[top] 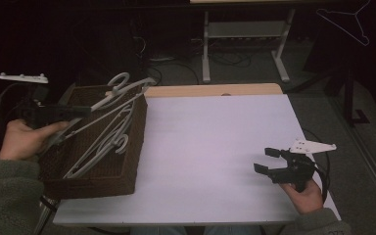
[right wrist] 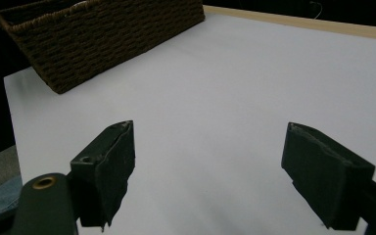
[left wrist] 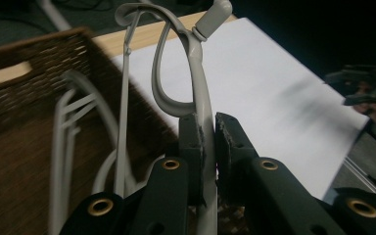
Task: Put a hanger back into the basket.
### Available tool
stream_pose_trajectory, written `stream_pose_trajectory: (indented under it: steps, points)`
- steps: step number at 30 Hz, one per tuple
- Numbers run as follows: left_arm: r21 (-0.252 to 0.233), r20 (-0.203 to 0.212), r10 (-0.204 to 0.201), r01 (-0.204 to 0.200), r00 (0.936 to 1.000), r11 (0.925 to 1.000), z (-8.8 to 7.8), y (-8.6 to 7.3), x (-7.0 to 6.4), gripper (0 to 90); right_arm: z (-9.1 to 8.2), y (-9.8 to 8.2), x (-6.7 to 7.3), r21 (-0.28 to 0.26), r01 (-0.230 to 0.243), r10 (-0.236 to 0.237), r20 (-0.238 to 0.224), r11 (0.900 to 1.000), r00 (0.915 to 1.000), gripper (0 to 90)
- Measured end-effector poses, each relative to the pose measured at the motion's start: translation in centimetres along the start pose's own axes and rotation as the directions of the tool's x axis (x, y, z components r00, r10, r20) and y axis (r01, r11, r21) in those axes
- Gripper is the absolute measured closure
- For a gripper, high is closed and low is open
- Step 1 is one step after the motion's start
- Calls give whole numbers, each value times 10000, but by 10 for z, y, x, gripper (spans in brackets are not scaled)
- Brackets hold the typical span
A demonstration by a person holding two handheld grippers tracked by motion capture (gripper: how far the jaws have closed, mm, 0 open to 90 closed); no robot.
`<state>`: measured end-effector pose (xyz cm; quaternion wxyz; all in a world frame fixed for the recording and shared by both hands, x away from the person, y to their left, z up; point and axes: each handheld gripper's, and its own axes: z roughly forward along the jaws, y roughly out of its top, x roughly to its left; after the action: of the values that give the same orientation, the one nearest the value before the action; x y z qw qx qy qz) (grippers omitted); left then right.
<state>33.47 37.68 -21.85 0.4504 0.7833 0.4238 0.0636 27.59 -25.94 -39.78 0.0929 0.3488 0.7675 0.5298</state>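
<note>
The room behind the table [top: 215, 147] is dark, and in the high view the far wall and floor are hard to make out beyond a desk frame and some cables. The left side of the basket [top: 98, 142] is covered by the person's left hand [top: 24, 139] and sleeve, and its near corner runs off the table edge. Inside it lies a tangle of pale clothes hangers; how many there are cannot be told. The left gripper view is blurred along the basket wall and the table.

The left gripper [left wrist: 209, 142] has its jaws pressed together on the flat shaft of one grey hanger [left wrist: 200, 93], just below where the hook curves over. The hanger's hook [top: 120, 81] stands above the basket's far rim, near the wooden strip of table behind it. More hangers [left wrist: 66, 142] sit in the basket to one side of the jaws.

The right gripper [right wrist: 208, 176] rests low over the bare white tabletop at the near right, jaws wide apart with nothing between them, well apart from the basket.
</note>
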Motion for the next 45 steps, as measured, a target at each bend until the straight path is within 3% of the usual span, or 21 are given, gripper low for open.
stream_pose_trajectory:
  steps: [5,7,8,12,15,18,22,27,32,38,39,45]
  points:
    - [-501,-112,-532,526,9985,9974,-16,-17,26,825,2,0,0,104,-27,27,17,9999,10000,192]
    - [-461,-261,-685,672,9973,9967,-19,-22,34,825,2,-1,0,104,-35,35,30,9999,10000,192]
    - [-620,-125,-838,829,9964,9946,-21,-25,38,825,3,-1,0,129,-60,60,20,9999,10000,192]
    - [-744,94,-928,932,9956,9929,-23,-35,48,824,4,-1,0,172,-36,36,13,9998,10000,192]
    - [-660,21,-882,882,9961,9939,-25,-41,53,824,4,-1,0,215,-39,39,-2,9998,10000,193]
    - [-361,-55,-887,884,9960,9954,-23,-49,57,824,3,-2,0,162,-59,59,14,9999,10000,193]
    - [442,-355,-675,691,9971,9966,-7,-55,61,824,5,-2,-1,214,-205,206,-47,9996,9998,191]
    - [1062,-77,-610,615,9981,9924,13,-64,66,822,5,-2,0,158,-152,152,-38,9998,9999,193]
    - [1907,107,-456,427,9989,9807,27,-73,66,818,5,-3,0,203,-222,223,-50,9995,9997,191]
    - [2865,47,-379,350,9993,9574,44,-78,61,783,5,-3,0,142,-131,132,-73,9998,9999,193]
    - [3082,-10,-303,291,9995,9509,47,-79,60,769,6,-3,0,161,-124,125,-79,9998,9999,193]
    - [3042,-35,-623,604,9981,9507,50,-77,62,782,6,-2,0,161,-145,147,-110,9998,9998,193]
